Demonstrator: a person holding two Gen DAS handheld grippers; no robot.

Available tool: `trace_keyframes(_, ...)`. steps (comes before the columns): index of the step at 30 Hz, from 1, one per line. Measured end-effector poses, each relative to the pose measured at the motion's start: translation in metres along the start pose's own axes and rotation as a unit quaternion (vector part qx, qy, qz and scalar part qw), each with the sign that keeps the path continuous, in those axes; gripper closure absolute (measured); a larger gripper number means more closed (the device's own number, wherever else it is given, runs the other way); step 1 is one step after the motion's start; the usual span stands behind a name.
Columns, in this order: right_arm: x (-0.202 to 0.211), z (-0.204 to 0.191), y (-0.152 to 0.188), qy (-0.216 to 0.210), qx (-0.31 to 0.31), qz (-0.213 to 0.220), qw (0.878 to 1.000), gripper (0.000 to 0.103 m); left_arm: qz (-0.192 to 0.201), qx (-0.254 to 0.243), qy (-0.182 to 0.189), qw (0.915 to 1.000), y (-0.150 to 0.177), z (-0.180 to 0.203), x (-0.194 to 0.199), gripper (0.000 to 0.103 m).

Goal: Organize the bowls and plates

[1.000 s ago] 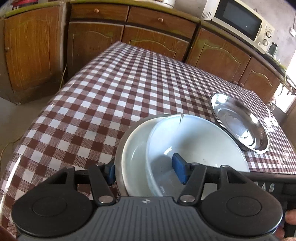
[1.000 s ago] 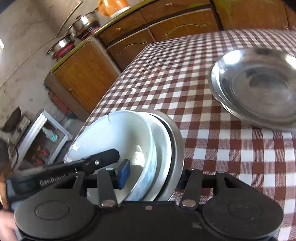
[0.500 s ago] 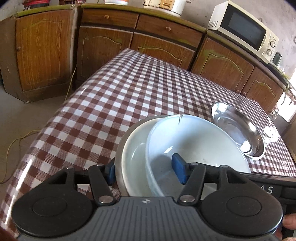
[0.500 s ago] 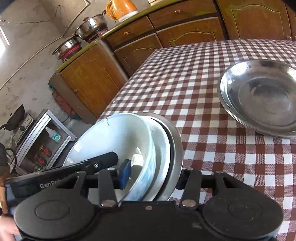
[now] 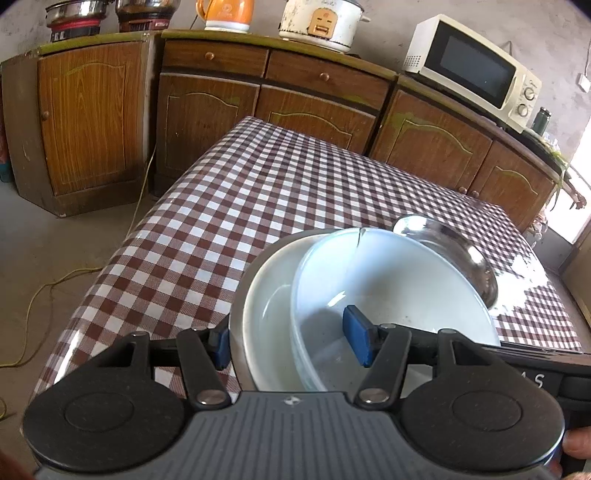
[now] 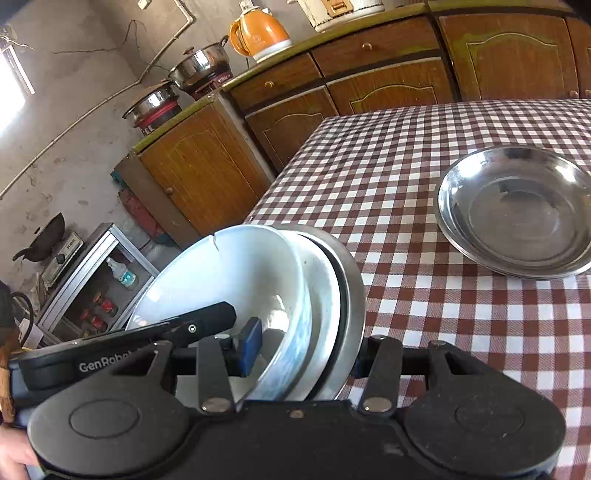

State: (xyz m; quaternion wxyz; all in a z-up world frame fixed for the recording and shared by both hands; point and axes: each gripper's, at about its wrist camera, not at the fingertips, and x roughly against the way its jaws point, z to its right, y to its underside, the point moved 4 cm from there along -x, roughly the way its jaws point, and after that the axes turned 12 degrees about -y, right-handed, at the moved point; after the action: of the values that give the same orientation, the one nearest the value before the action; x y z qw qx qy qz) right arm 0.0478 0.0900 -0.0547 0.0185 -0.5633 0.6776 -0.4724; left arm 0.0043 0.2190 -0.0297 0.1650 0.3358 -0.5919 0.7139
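A tilted stack of dishes hangs above the checked table [image 5: 258,206]: a cracked white bowl [image 5: 388,288] in a white plate [image 5: 269,314], in a metal plate [image 5: 236,332]. My left gripper [image 5: 290,343] is shut on one edge of the stack, one blue pad inside the bowl and the other under the metal rim. My right gripper [image 6: 306,354] is shut on the opposite edge of the bowl [image 6: 229,280], white plate [image 6: 321,288] and metal plate [image 6: 352,280]. A steel dish [image 6: 517,221] lies alone on the table.
Wooden cabinets [image 5: 214,110] run behind the table, with a microwave [image 5: 472,70], a rice cooker [image 5: 321,22], an orange kettle [image 6: 258,33] and pots [image 6: 199,62] on top. A low shelf with bottles [image 6: 99,280] stands on the floor. A yellow cable [image 5: 55,288] lies there too.
Both grippers have risen together with the stack held between them. The table and the steel dish now sit lower and farther off, and more of the counter top shows.
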Motion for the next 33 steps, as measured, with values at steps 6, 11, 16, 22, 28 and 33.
trace_keyframes(6, 0.026, -0.007, 0.008, 0.001, 0.0, 0.007, 1.0, 0.047, 0.008, -0.005, 0.003, 1.0, 0.007, 0.008, 0.019, 0.042)
trace_keyframes(11, 0.045, -0.01, 0.014, 0.003, 0.002, 0.013, 1.0, 0.047, 0.015, -0.007, 0.007, 0.9998, 0.014, 0.015, 0.032, 0.042)
trace_keyframes(16, 0.063, -0.01, 0.02, 0.007, 0.0, 0.023, 1.0, 0.047, 0.021, -0.015, 0.014, 0.9996, 0.017, 0.025, 0.04, 0.042)
trace_keyframes(22, 0.083, -0.009, 0.022, 0.014, -0.001, 0.041, 0.999, 0.047, 0.03, -0.028, 0.026, 0.9988, 0.018, 0.039, 0.046, 0.042)
trace_keyframes(28, 0.103, 0.0, 0.027, 0.025, -0.01, 0.055, 0.998, 0.047, 0.032, -0.042, 0.037, 0.9979, 0.021, 0.055, 0.048, 0.042)
trace_keyframes(33, 0.118, 0.006, 0.031, 0.034, -0.016, 0.065, 0.997, 0.047, 0.035, -0.05, 0.046, 0.9971, 0.025, 0.066, 0.051, 0.042)
